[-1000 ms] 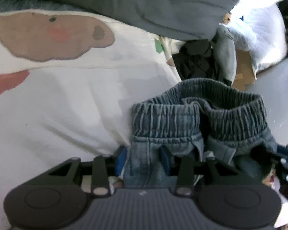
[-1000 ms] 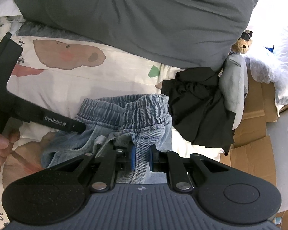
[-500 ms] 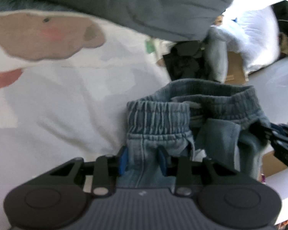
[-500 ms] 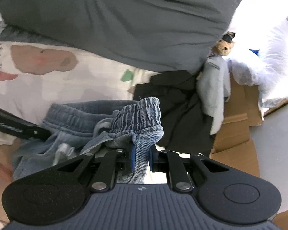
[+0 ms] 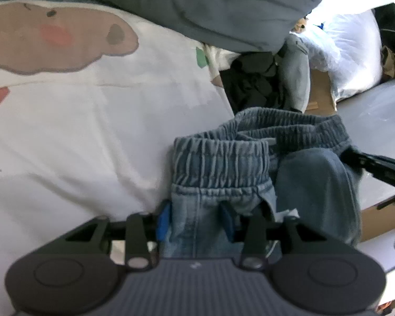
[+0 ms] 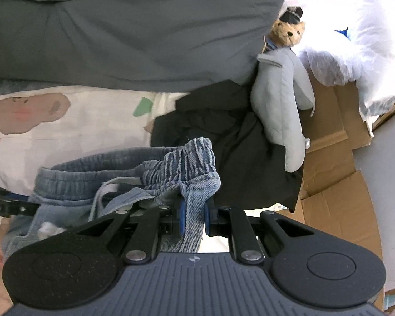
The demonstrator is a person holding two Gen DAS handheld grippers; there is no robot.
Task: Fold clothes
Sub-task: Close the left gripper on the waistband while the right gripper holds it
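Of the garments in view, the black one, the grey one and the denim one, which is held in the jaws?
The denim shorts: both grippers, right and left, hold them near the waistband. The black garment and grey garment lie untouched beyond.

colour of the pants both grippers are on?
Faded blue denim pants, elastic waistband; clearest in the right wrist view.

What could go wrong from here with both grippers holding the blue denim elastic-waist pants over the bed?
1. The left gripper has just been opening with the blue denim elastic-waist pants between its fingers; that side could slip out.
2. The right gripper pinches only a narrow fold near the waistband, which may pull free.
3. The crumpled black garment lies close behind; the pants could drag onto it.
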